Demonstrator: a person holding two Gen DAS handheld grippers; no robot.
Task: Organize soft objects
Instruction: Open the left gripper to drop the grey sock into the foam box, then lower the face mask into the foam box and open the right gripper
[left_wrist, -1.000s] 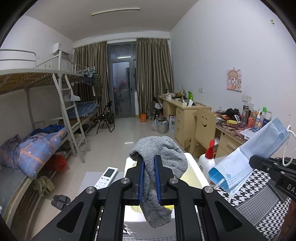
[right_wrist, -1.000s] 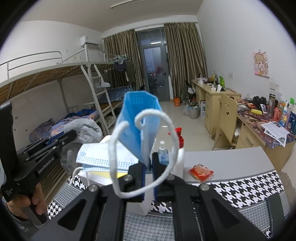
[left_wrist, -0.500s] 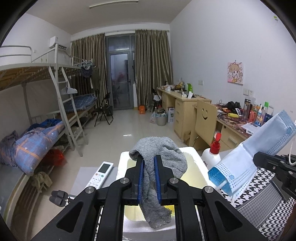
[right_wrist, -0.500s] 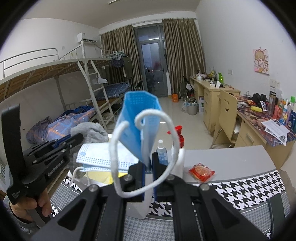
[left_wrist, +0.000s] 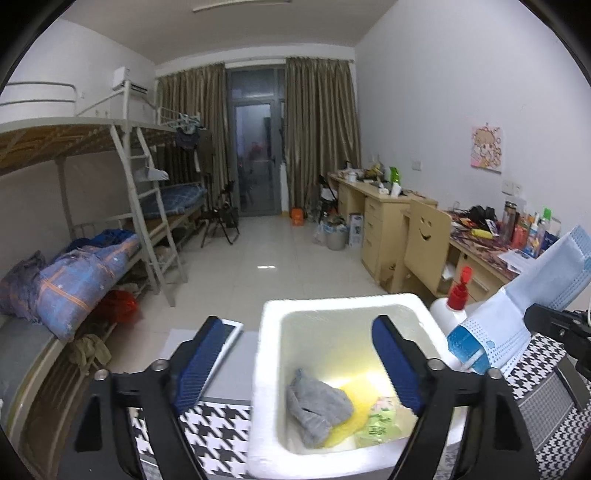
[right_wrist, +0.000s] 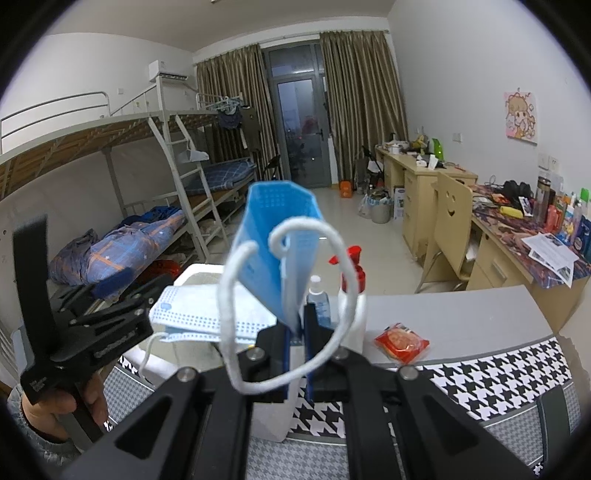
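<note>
Bin (left_wrist: 258, 369) rim ringing your left gripper (left_wrist: 295, 365), jaws opening above sock (left_wrist: 317, 410), nothing between, right gripper (right_wrist: 297, 332) pinching mask (right_wrist: 277, 254), long axis upright.

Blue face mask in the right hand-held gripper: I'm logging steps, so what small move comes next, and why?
Probably carry the blue pleated face mask over the white foam box: the grey sock already lies inside, and the left hand-held gripper, jaws opening, holds nothing.

The white foam box (right_wrist: 192, 275) sits mostly hidden behind the face masks (right_wrist: 207, 314).
</note>
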